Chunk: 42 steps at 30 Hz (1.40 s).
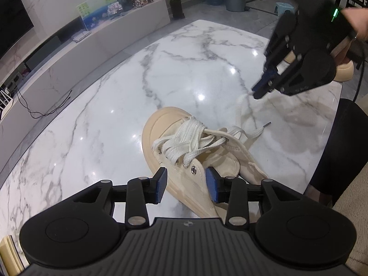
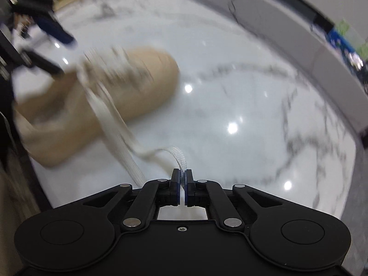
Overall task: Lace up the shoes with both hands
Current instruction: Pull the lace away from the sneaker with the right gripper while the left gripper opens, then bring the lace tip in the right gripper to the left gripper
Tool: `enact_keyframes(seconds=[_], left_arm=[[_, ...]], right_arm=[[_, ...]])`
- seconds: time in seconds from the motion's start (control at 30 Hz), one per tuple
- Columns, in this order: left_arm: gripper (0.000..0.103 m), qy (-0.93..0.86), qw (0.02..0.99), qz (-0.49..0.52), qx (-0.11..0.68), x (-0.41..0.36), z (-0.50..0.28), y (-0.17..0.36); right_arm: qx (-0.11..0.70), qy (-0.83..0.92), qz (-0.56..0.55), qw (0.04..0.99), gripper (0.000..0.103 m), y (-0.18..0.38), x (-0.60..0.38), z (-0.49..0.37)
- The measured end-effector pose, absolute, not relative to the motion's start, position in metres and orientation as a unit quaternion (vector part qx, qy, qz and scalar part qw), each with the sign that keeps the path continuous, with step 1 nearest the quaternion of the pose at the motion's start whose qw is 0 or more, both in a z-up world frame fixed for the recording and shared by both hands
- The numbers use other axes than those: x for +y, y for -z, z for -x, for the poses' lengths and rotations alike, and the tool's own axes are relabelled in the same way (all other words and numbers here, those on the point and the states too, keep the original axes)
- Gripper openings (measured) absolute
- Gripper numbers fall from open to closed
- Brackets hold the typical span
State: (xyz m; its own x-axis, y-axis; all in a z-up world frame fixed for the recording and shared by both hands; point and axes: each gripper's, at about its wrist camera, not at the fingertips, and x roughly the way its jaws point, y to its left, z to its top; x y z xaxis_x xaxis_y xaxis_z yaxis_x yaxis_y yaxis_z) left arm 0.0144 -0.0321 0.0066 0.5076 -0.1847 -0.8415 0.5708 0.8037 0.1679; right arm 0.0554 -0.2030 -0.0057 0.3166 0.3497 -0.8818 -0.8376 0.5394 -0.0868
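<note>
The beige shoe (image 1: 184,161) is seen lying on the marble table (image 1: 184,69), toe pointed away from the left gripper (image 1: 186,185). The white lace (image 1: 184,140) is already crossed through the lower eyelets, bunched thick over the tongue. One lace end is pinched tight in the right gripper (image 2: 182,174), held up and off to the right of the shoe, and the strand is drawn out from the upper eyelets. The other lace end, with its dark aglet (image 1: 267,124), is left lying loose on the table just right of the shoe. The left gripper is held wide, its pads set either side of the shoe's near collar flap, with nothing clamped yet. On that flap a top eyelet (image 1: 194,169) is shown bare, no lace through it. So the lower rows are laced; the top holes and any tying appear to be left. The right wrist view is blurred, so finer detail there cannot be told.
</note>
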Motion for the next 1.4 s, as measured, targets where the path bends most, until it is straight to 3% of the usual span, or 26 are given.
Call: enact_keyframes(seconds=[0.3,0.6,0.8,1.3,1.4], left_arm=[[0.036,0.222,0.845,-0.215,0.437,-0.028,-0.006,-0.010],[0.036,0.217,0.849,-0.207,0.434,-0.021,0.000,-0.011],[0.036,0.218,0.849,-0.206,0.434,-0.020,0.003,-0.009],[0.034,0.236,0.858,-0.166,0.425,-0.013,0.007,-0.010],[0.033,0.241,0.858,-0.164,0.424,-0.016,0.005,-0.009]], right_arm=[[0.316,-0.467,0.372,0.738,0.002,-0.034,-0.139,-0.018],[0.271,-0.489,0.427,0.710,0.003,-0.029,-0.107,0.002],[0.254,-0.487,0.411,0.728,0.029,-0.034,-0.104,0.007],[0.313,-0.458,0.352,0.754,0.029,-0.041,-0.097,-0.001],[0.327,-0.459,0.343,0.752,0.020,-0.037,-0.093,-0.005]])
